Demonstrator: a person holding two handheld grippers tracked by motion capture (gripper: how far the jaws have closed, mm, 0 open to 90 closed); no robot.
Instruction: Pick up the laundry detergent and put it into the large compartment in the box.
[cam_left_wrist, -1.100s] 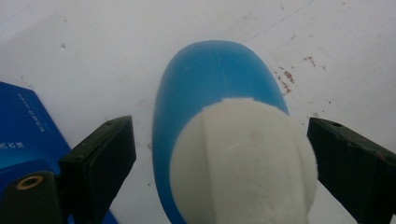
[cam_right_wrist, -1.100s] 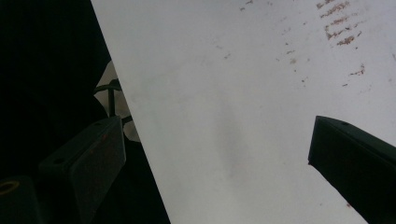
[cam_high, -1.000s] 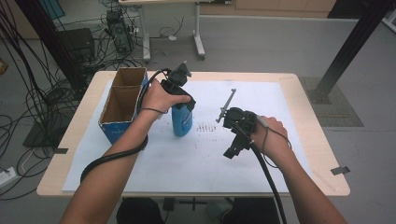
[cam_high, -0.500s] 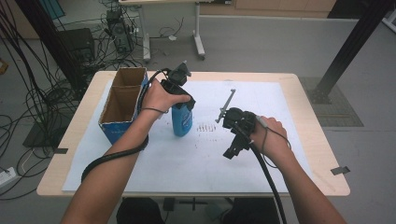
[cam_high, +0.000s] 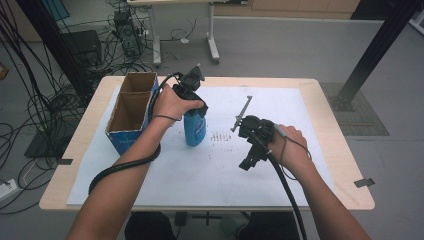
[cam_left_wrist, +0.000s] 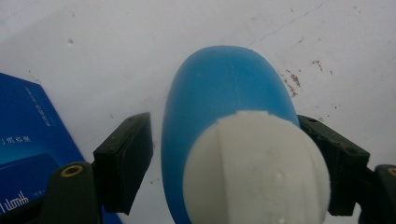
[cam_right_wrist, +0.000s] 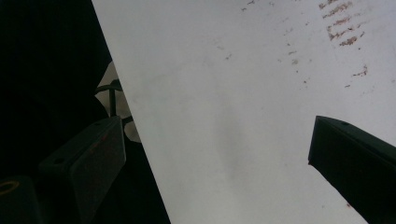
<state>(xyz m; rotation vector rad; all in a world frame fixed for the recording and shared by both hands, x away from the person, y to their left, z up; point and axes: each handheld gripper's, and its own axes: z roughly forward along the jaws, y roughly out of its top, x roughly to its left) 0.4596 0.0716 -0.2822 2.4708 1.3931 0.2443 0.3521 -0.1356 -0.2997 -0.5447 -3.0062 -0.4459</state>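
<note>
Moved: nothing since 1 second ago | left gripper (cam_high: 192, 102) jaws around blue bottle (cam_high: 194, 127) standing beside box (cam_high: 131, 116), not pinching | right gripper (cam_high: 252, 150) jaws apart, holding nothing | Progress: bottle not lifted yet

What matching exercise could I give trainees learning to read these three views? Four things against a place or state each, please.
Things:
1. blue bottle
2. cardboard box
3. right gripper
4. grey metal tool

Places or states:
A. lies flat on the white sheet, beyond the right hand
B. open-topped, at the table's left edge
C. stands upright between the left gripper's jaws
D. jaws wide apart with nothing between them, above the sheet

Pairs: 1-C, 2-B, 3-D, 4-A
</note>
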